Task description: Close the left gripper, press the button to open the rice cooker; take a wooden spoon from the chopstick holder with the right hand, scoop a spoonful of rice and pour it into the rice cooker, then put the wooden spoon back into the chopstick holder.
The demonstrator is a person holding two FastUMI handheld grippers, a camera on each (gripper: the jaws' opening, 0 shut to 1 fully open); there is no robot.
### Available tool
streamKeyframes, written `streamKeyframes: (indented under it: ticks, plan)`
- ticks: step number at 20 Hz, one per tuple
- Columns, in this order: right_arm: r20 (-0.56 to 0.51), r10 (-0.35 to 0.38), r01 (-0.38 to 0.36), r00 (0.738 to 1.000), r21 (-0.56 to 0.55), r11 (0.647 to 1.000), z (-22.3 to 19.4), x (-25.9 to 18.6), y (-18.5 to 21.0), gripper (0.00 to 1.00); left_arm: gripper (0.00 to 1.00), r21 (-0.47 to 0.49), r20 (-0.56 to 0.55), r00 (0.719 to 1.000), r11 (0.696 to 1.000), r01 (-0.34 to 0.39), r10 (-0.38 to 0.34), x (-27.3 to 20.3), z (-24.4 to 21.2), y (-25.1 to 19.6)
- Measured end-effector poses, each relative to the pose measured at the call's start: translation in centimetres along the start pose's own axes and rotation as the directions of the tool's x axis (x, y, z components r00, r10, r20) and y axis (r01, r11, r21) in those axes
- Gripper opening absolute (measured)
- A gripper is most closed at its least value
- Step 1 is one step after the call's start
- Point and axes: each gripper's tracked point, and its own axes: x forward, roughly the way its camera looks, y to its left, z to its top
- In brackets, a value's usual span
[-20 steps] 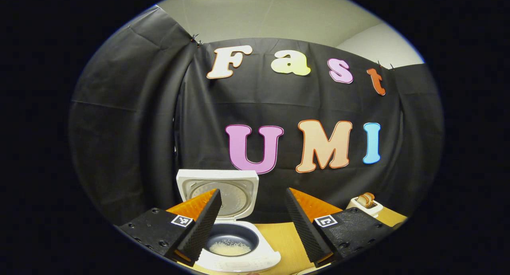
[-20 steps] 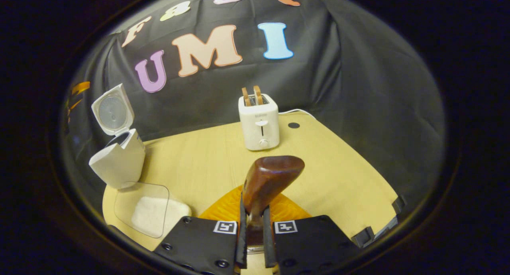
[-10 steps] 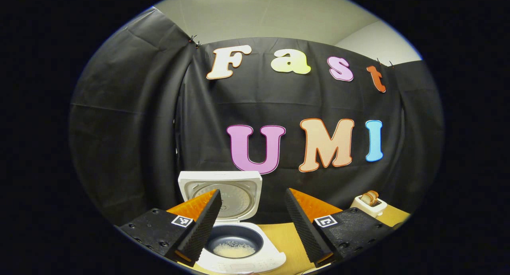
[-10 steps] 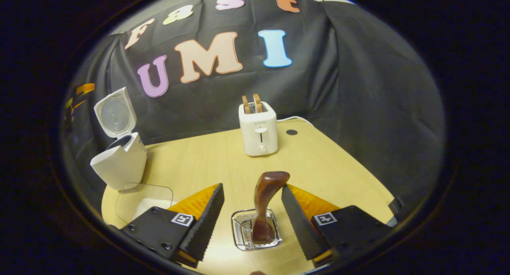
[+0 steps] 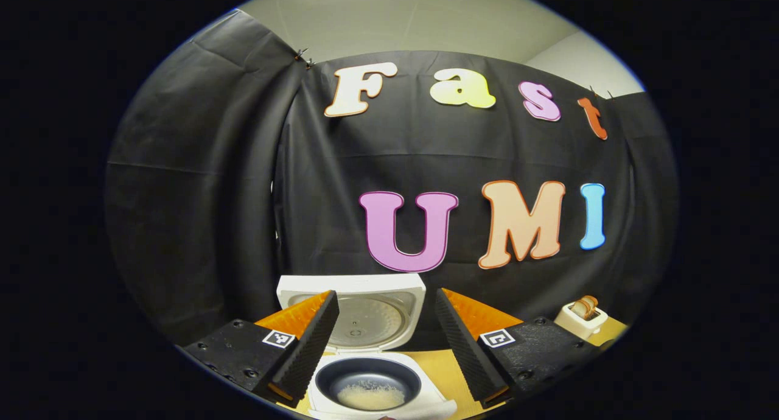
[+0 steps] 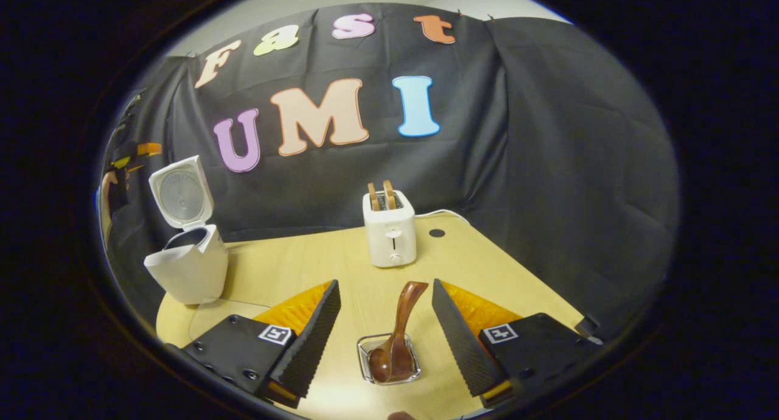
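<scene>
In the left gripper view the white rice cooker (image 5: pixel 395 402) stands with its lid (image 5: pixel 359 313) up, and white rice (image 5: pixel 370 397) lies in its dark pot. My left gripper (image 5: pixel 384 307) hangs open above and just before it, holding nothing. In the right gripper view the dark wooden spoon (image 6: pixel 397 338) stands in the small metal chopstick holder (image 6: pixel 389 364), its handle leaning to the right. My right gripper (image 6: pixel 384 295) is open above the holder, its fingers apart on either side of the spoon and not touching it. The rice cooker (image 6: pixel 188 268) stands far left there.
A white toaster (image 6: pixel 389 234) with two slices of bread stands at the back of the wooden table (image 6: pixel 292 268); the toaster (image 5: pixel 583 316) also appears at the right in the left gripper view. A clear rice container (image 6: pixel 213 313) lies beside the cooker, partly hidden by my right finger.
My right gripper opened and let go of the spoon, which now stands in the holder, then drew back and up. The left gripper shifted slightly left and nearer the cooker.
</scene>
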Motion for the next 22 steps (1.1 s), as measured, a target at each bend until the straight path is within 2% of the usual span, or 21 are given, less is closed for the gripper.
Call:
streamKeyframes:
  ticks: [4,7,12,14,15,18,19,21,22]
  plan:
    - [-0.003,-0.037,0.037,0.999,-0.024,0.999,-0.4,-1.5,-0.9,0.99,0.92,0.008,-0.017,0.999,0.999,-0.041,0.042,4.0,0.1,2.4]
    - [-0.007,-0.069,0.069,0.998,0.0,0.998,-0.7,-2.3,-1.6,0.99,0.94,0.032,-0.012,0.998,0.998,-0.063,0.064,6.9,0.5,3.7]
    - [-0.016,-0.108,0.108,0.994,-0.006,0.994,-1.8,-3.7,-2.1,0.99,0.91,0.038,-0.037,0.995,0.995,-0.089,0.09,12.1,0.3,5.3]
    - [-0.026,-0.118,0.117,0.993,-0.021,0.993,-2.3,-4.3,-2.2,0.99,0.93,0.04,-0.066,0.99,0.992,-0.122,0.125,14.5,-0.7,6.5]
    - [-0.032,-0.123,0.123,0.992,-0.025,0.992,-2.5,-4.4,-2.3,0.99,0.91,0.034,-0.097,0.985,0.99,-0.137,0.14,15.2,-1.7,7.0]
    - [-0.034,-0.133,0.131,0.991,-0.04,0.991,-2.7,-5.2,-2.5,0.99,0.94,-0.003,-0.17,0.973,0.987,-0.16,0.157,15.8,-4.5,7.6]
    - [-0.037,-0.134,0.132,0.99,-0.042,0.99,-2.9,-5.4,-2.7,0.99,0.92,0.002,-0.155,0.975,0.987,-0.162,0.16,15.7,-4.2,7.6]
    - [-0.037,-0.13,0.128,0.991,-0.037,0.991,-2.9,-5.6,-2.6,0.99,0.93,-0.038,-0.155,0.978,0.988,-0.15,0.142,15.2,-4.1,7.2]
    - [-0.032,-0.123,0.122,0.992,-0.032,0.992,-2.7,-5.5,-2.4,0.96,0.95,-0.041,-0.155,0.978,0.989,-0.144,0.137,14.6,-4.1,7.0]
